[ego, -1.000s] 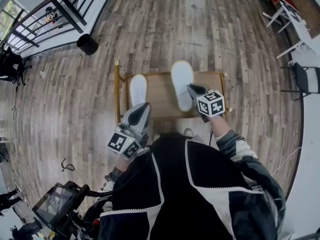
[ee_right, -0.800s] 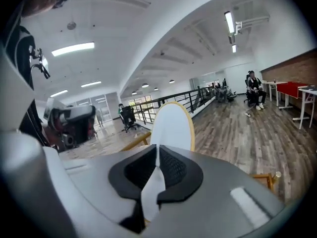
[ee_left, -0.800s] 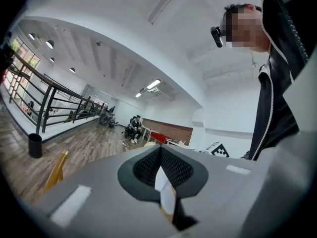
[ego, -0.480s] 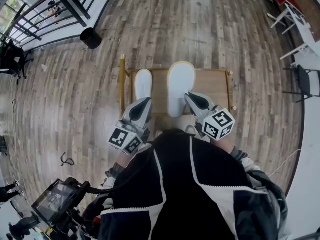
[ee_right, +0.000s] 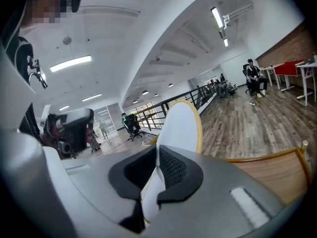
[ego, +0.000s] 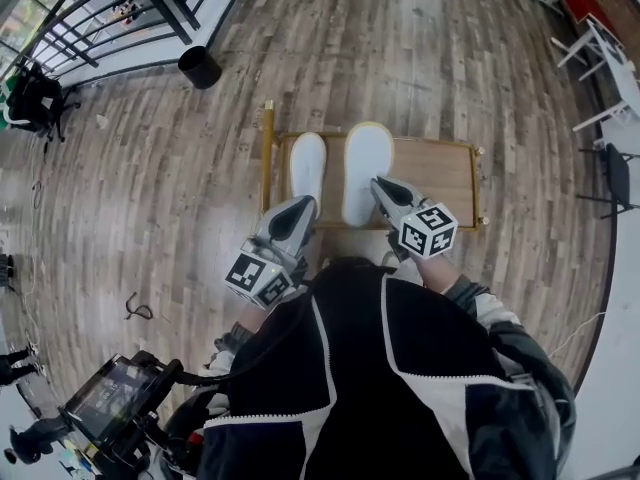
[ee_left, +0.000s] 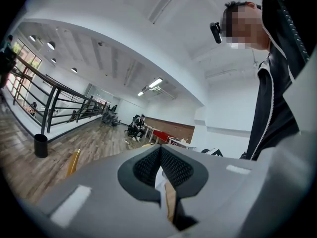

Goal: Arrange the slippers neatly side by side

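R slipper (ego: 367,166) (ee_right: 181,128), white, over wooden worktop (ego: 440,173), near end pinched in R tongs (ego: 381,187) (ee_right: 157,167). L slipper (ego: 307,163) flat on worktop just beside it, narrow gap. L tongs (ego: 297,210) (ee_left: 161,165) fully closed, empty, at L slipper's near end.

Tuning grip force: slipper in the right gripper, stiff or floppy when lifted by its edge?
Probably fairly stiff: the slipper runs straight out of the right gripper with no visible sag. Likely light: a thin edge pinch holds it. Smooth white surface may slip.
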Demonstrator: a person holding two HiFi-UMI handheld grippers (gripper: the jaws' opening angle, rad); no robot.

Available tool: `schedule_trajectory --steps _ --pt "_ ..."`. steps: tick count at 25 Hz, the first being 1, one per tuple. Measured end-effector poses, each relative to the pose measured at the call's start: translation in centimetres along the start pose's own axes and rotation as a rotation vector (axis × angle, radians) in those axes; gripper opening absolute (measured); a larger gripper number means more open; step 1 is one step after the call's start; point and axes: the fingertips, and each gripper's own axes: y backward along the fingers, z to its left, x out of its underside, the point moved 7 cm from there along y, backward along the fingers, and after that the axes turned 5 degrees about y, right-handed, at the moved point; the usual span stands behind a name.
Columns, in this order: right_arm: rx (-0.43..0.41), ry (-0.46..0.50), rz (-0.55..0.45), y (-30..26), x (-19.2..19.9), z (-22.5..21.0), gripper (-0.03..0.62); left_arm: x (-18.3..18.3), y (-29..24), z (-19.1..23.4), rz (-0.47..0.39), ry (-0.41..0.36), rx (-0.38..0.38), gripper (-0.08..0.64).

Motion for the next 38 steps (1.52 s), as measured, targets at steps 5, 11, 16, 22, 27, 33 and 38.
schedule_trajectory --steps 5,11,16,22,27,33,38 --pt "0.016 -0.087 0.089 -5.0 3.7 -1.2 0.023 0.3 1.2 0.8 0.016 -0.008 0.008 0.017" --pt "0.093 -0.09 0.204 -9.6 8.5 -3.4 0.023 1.1 2.5 1.8 0.047 -0.018 0.028 0.017" --pt "0.129 -0.075 0.293 -11.3 10.5 -4.8 0.023 1.2 3.4 2.1 0.062 -0.015 0.025 0.017" --pt "0.216 -0.066 0.403 -13.4 11.9 -5.9 0.023 1.0 5.1 3.1 0.079 -0.009 0.006 0.017" --pt "0.228 -0.037 0.475 -14.6 13.1 -6.5 0.025 1.4 6.1 3.6 0.071 -0.004 -0.03 0.017" --pt "0.215 -0.015 0.558 -16.2 14.1 -6.6 0.049 1.9 6.6 4.3 0.072 0.0 -0.043 0.017" --pt "0.161 0.025 0.563 -16.0 13.8 -5.8 0.193 2.1 6.7 4.2 0.076 0.006 -0.032 0.017"
